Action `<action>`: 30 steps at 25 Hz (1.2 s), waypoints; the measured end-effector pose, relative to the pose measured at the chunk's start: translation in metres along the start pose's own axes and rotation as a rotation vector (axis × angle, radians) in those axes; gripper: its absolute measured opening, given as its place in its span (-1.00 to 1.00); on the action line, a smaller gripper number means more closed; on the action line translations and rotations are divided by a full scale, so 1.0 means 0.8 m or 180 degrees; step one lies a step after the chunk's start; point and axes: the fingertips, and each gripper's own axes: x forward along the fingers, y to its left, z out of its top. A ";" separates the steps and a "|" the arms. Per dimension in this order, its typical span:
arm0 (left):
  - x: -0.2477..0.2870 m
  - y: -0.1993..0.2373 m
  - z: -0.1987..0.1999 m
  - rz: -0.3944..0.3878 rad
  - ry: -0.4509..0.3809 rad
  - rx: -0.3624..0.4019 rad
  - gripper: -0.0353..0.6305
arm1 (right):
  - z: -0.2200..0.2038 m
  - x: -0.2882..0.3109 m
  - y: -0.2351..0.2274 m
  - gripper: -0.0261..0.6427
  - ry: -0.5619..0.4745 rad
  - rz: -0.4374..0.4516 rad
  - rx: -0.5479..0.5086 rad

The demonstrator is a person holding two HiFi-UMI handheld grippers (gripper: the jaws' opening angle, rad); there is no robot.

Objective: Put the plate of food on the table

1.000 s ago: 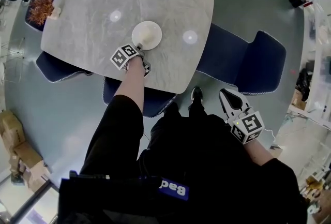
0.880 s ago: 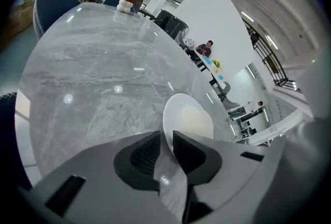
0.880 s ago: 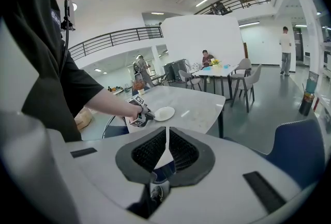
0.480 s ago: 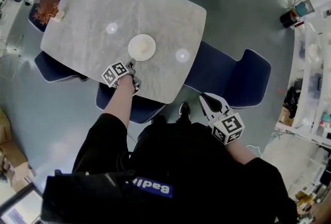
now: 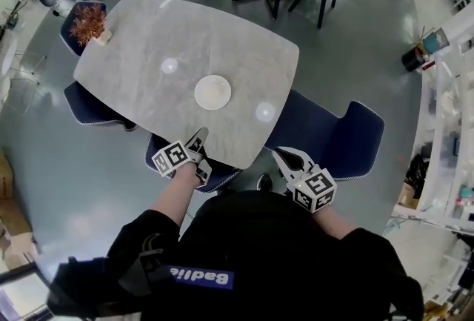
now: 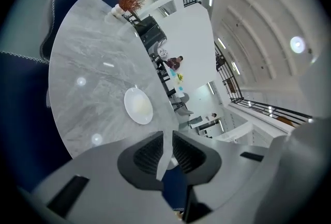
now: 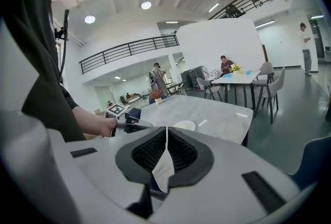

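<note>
Marble table (image 5: 133,45) holds the plate (image 5: 212,92), flat and mid-top, straight ahead of my left gripper (image 5: 198,137) and well clear of it. Its jaws are barely apart, empty. My right gripper (image 5: 286,156), farther off, is pinched closed on nothing.

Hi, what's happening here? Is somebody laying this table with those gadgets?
A person stands at the near edge of a grey marble table, with a hand-held gripper in each hand. A white plate already sits on the tabletop and nothing touches it. The left hand-held gripper hovers at the table's near edge, jaws slightly apart and empty. The right hand-held gripper hangs beside a blue chair, jaws shut on nothing.
</note>
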 end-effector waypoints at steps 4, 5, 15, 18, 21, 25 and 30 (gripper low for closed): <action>-0.037 -0.034 -0.011 -0.0190 -0.0016 0.0232 -0.72 | 0.005 0.013 0.017 -0.89 0.0014 0.0185 -0.0049; -0.044 -0.043 -0.014 -0.0232 -0.0011 0.0317 -0.72 | 0.007 0.015 0.020 -0.89 0.0019 0.0225 -0.0066; -0.088 -0.164 -0.043 -0.0838 0.0018 0.1838 -0.87 | 0.017 0.033 0.044 -0.89 0.0058 0.0486 -0.0274; -0.100 -0.211 -0.045 -0.1146 -0.0107 0.2276 -0.87 | 0.024 0.033 0.051 -0.89 -0.0018 0.0564 -0.0319; -0.115 -0.259 -0.054 -0.1530 -0.0180 0.2695 -0.87 | 0.036 0.034 0.061 -0.89 -0.0116 0.0652 -0.0369; -0.123 -0.288 -0.081 -0.1807 -0.0122 0.3077 -0.87 | 0.044 0.032 0.074 -0.89 -0.0119 0.0782 -0.0384; -0.121 -0.283 -0.093 -0.1783 -0.0085 0.3070 -0.87 | 0.043 0.027 0.078 -0.89 -0.0195 0.0883 -0.0422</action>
